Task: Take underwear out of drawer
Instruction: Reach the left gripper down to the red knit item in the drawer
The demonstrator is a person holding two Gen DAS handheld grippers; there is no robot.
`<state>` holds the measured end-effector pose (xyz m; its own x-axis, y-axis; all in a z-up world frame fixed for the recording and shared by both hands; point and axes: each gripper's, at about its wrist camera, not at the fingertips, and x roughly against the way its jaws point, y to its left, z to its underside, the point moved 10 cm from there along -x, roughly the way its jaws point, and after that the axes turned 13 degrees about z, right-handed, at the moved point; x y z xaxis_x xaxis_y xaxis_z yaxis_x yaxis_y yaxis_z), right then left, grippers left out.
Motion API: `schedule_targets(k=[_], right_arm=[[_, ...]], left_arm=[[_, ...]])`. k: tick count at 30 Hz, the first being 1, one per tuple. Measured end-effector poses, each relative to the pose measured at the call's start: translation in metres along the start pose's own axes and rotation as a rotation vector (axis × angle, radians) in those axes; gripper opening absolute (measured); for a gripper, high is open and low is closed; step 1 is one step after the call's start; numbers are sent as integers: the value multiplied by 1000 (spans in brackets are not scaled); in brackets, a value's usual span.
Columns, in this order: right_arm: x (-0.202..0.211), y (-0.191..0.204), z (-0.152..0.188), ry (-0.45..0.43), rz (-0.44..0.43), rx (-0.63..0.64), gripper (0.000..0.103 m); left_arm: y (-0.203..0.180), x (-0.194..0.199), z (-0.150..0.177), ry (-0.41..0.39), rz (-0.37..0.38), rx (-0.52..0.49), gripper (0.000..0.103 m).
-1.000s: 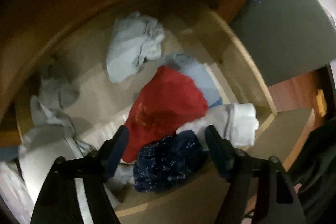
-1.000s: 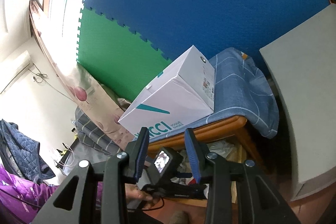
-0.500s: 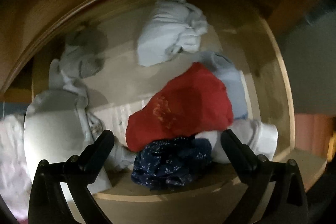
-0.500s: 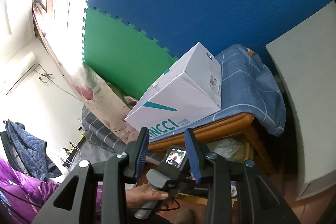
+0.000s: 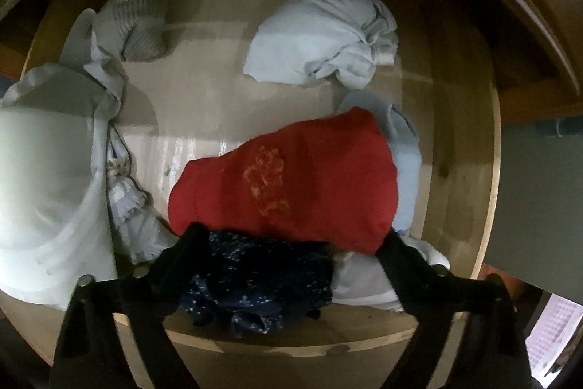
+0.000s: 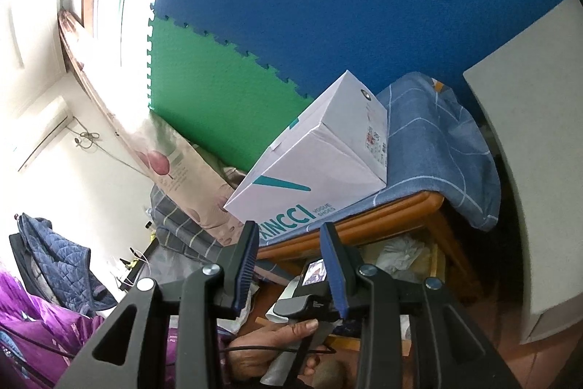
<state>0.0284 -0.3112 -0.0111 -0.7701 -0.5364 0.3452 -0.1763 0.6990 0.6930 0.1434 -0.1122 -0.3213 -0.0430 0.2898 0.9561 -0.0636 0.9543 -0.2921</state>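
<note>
Fingers of my left gripper [image 5: 291,243] stand apart, just closing in, straddling the dark blue patterned underwear [image 5: 255,283] at the drawer's [image 5: 462,148] front edge; whether the pads press it I cannot tell. Red underwear [image 5: 291,185] lies just behind. On the right wrist view, my right gripper [image 6: 289,265] is partly parted, holding nothing, facing a white shoebox [image 6: 317,166].

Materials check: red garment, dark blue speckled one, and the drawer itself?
Red garment: soft matte knit, likely cotton, with a faded yellow print. Dark blue speckled garment: thin crumpled fabric, exact fibre unclear. Drawer: light wood, visible knots, smooth satin finish.
</note>
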Motion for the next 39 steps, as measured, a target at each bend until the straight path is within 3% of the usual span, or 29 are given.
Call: schedule_targets(k=[1,2,3,5,7,10,14,19,23,27,28,29,30,32,34,39], right_arm=[[0,-2,-1,-1,-1,-9,37],[1,-3,-1,-1,-1,-16,37],[1,-5,-2,0,-3,-24,36],[2,-9,-2,0,-5,-44,37],[2,-15,-4,0,-7,-71,36],[3,-22,-6,-7,-4,-99,37],[1,-25,-6,-1,20,-103,37],[-10,-24,1,35,70,-62,37],[-19,-19,8,68,105,-16,37],[-24,-17,11,78,115,-11,37],[-24,-16,12,78,113,-11,37],[-25,-14,12,79,113,-7,37],[-27,-13,13,80,115,-2,37],[-30,-9,14,88,114,9,37],[-32,-6,17,95,119,27,37],[-28,-8,15,88,106,18,37]], left_arm=[[-5,0,0,-10,-15,1,76],[-3,0,1,-2,-10,16,60],[-1,-3,1,8,0,36,36],[8,-6,3,29,2,91,6],[8,-1,1,-11,54,115,5],[8,10,2,-75,56,81,3],[11,15,21,-124,114,77,3],[-4,51,29,-275,171,-33,2],[-21,78,19,-335,189,-116,2],[-17,78,12,-283,208,-94,3],[-13,78,10,-277,194,-70,7],[-5,81,14,-260,175,-40,28],[1,74,13,-229,151,10,57],[11,69,15,-241,197,81,75],[13,63,15,-232,254,159,75],[29,54,7,-214,213,320,78]])
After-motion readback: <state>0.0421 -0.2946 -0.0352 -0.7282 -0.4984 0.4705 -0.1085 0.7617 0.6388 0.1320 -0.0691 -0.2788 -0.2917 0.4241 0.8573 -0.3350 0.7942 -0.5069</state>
